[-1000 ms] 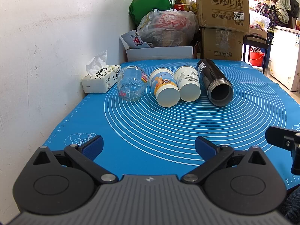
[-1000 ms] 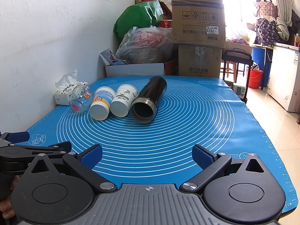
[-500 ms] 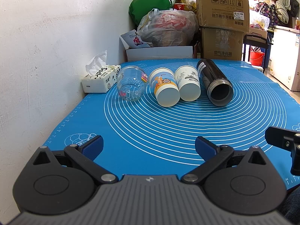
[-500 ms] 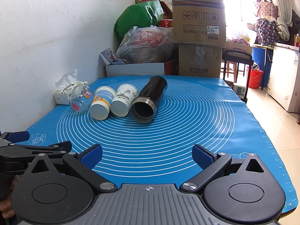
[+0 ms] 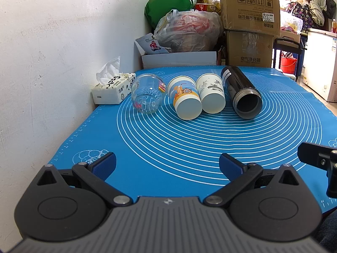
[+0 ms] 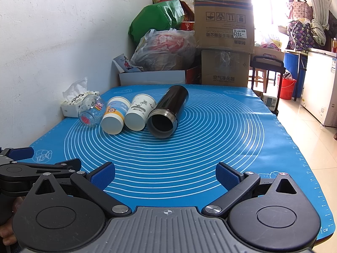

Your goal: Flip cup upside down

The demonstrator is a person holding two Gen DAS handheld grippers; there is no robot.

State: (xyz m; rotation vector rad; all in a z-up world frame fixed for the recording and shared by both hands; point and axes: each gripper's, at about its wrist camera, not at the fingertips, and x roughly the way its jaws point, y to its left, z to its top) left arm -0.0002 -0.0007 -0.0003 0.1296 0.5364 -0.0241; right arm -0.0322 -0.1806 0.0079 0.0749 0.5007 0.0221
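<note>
Several cups lie on their sides in a row on the blue mat (image 5: 189, 147): a clear glass jar (image 5: 146, 96), a paper cup with an orange print (image 5: 185, 100), a white paper cup with a grey print (image 5: 211, 96) and a black flask (image 5: 242, 90) with its mouth toward me. The same row shows in the right wrist view: jar (image 6: 91, 110), orange-print cup (image 6: 114, 118), white cup (image 6: 140, 112), flask (image 6: 168, 111). My left gripper (image 5: 167, 165) is open and empty near the mat's front edge. My right gripper (image 6: 165, 175) is open and empty, beside it.
A tissue box (image 5: 114, 86) sits at the mat's far left against the white wall. Behind the table stand cardboard boxes (image 5: 250, 25), a plastic bag (image 5: 189, 31) and a green bag (image 5: 170, 0). The floor and a white appliance (image 6: 320, 88) lie to the right.
</note>
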